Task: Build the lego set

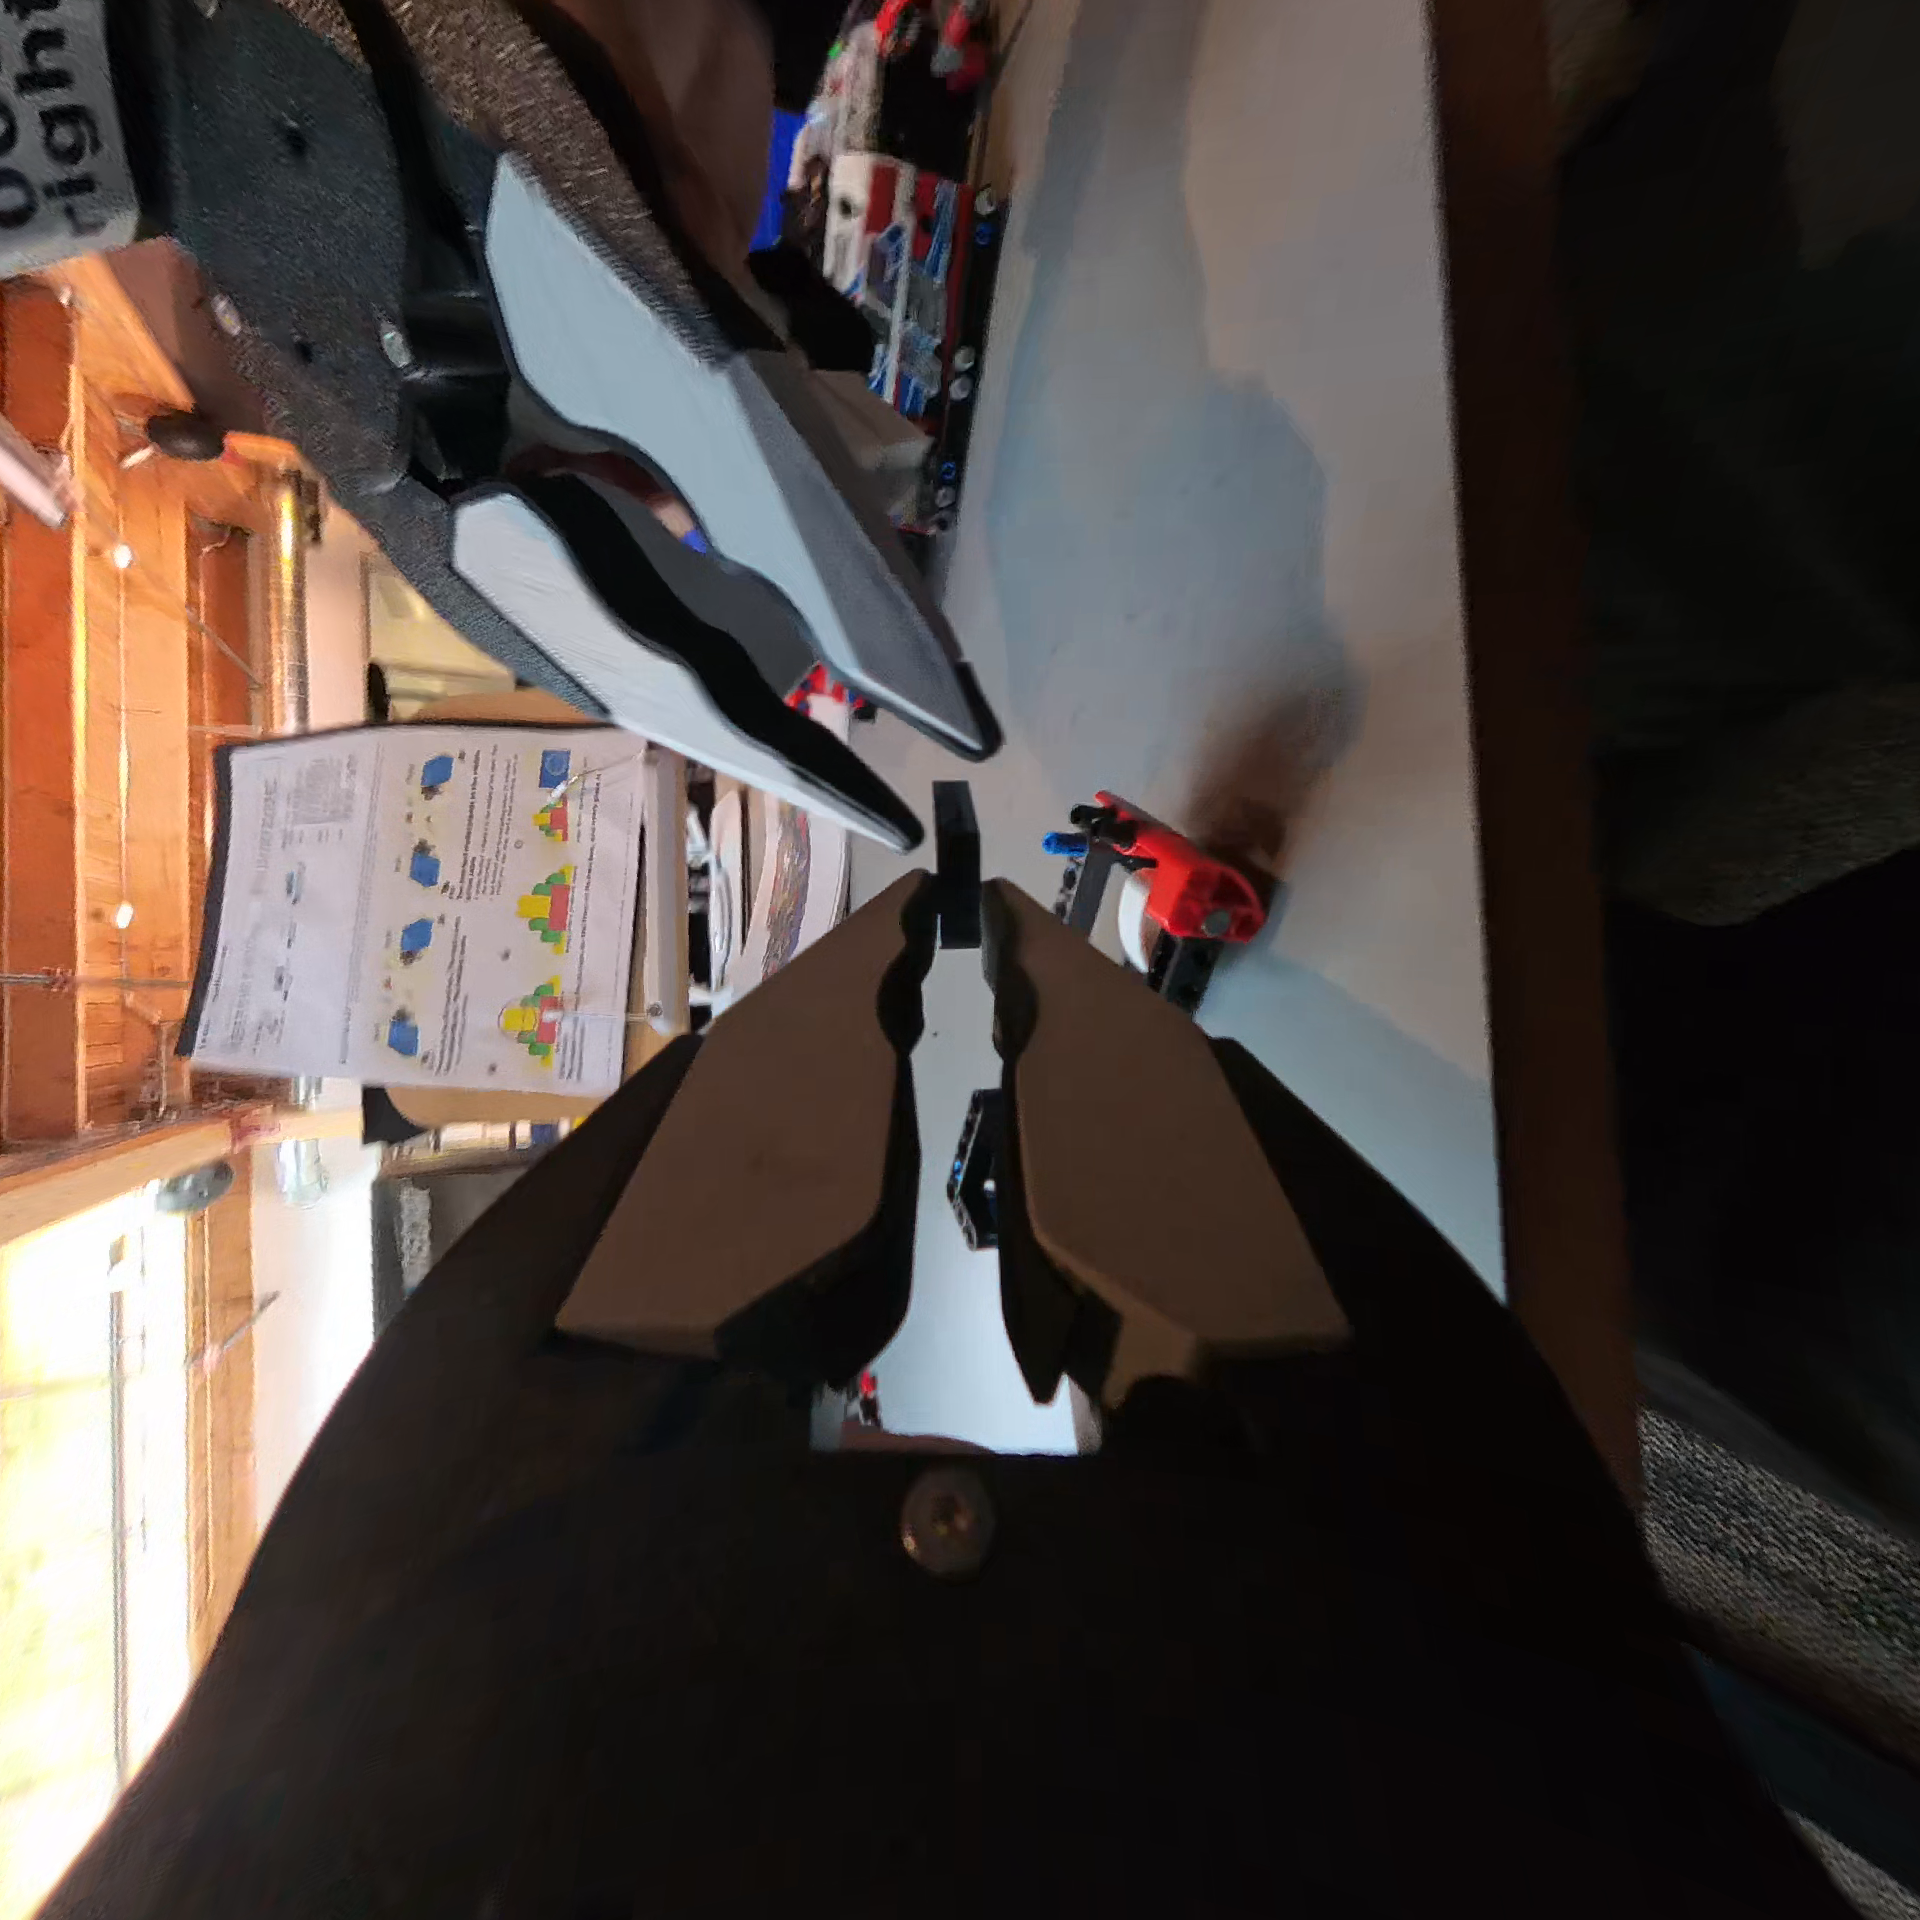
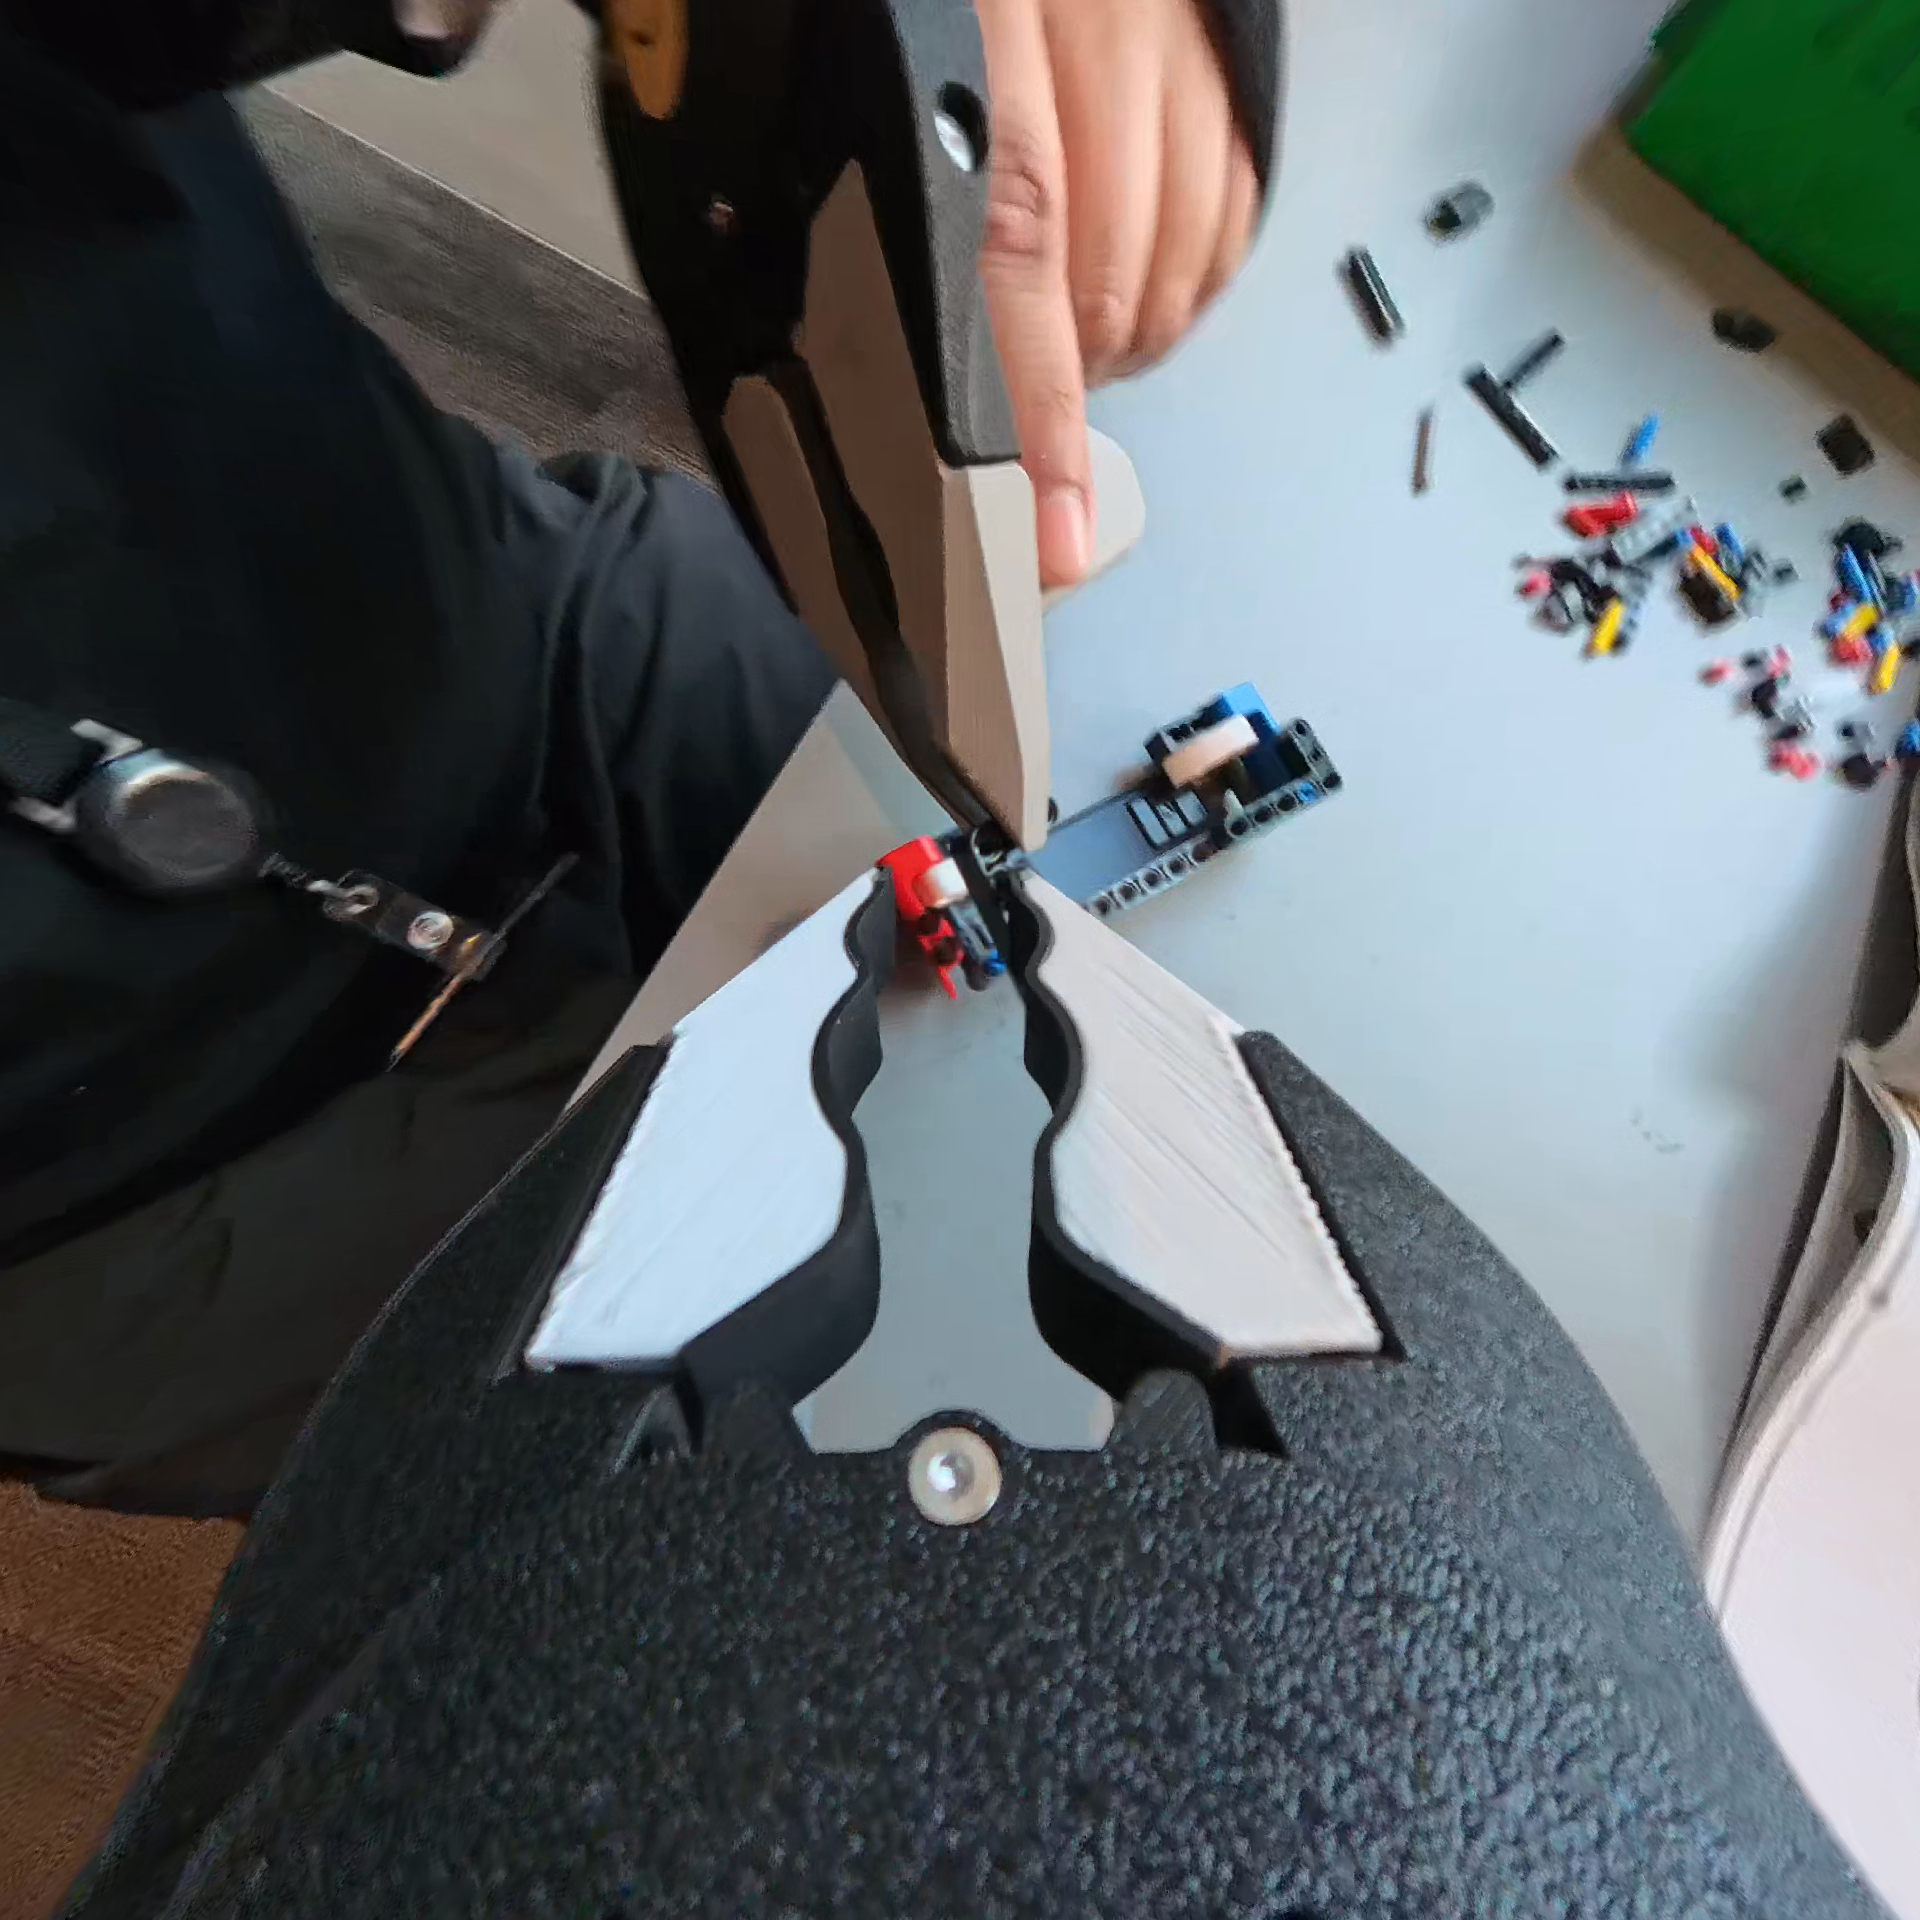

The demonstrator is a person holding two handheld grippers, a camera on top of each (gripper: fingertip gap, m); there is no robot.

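Observation:
My left gripper [image 1: 954, 899] has tan fingers and is shut on a small black lego piece [image 1: 956, 862], held above the white table [image 1: 1195, 416]. My right gripper [image 2: 956, 894] has white fingers and is open, its tips on either side of that black piece [image 2: 982, 878]. It enters the left wrist view from the upper left [image 1: 940, 779]. The left gripper [image 2: 997, 826] comes down from above in the right wrist view. A small red and black lego assembly [image 1: 1164, 904] lies on the table just beyond the tips [image 2: 920, 883]. A longer grey and blue frame [image 2: 1195, 821] lies behind.
A pile of loose lego pieces [image 2: 1714, 582] lies at the right, beside a green box [image 2: 1787, 135]. A black beam [image 1: 977, 1164] lies on the table. An instruction sheet [image 1: 416, 904] stands behind. A person's hand [image 2: 1091, 260] holds the left gripper. The table's brown edge [image 1: 1507, 623] is near. My left and right fingertips are right by each other.

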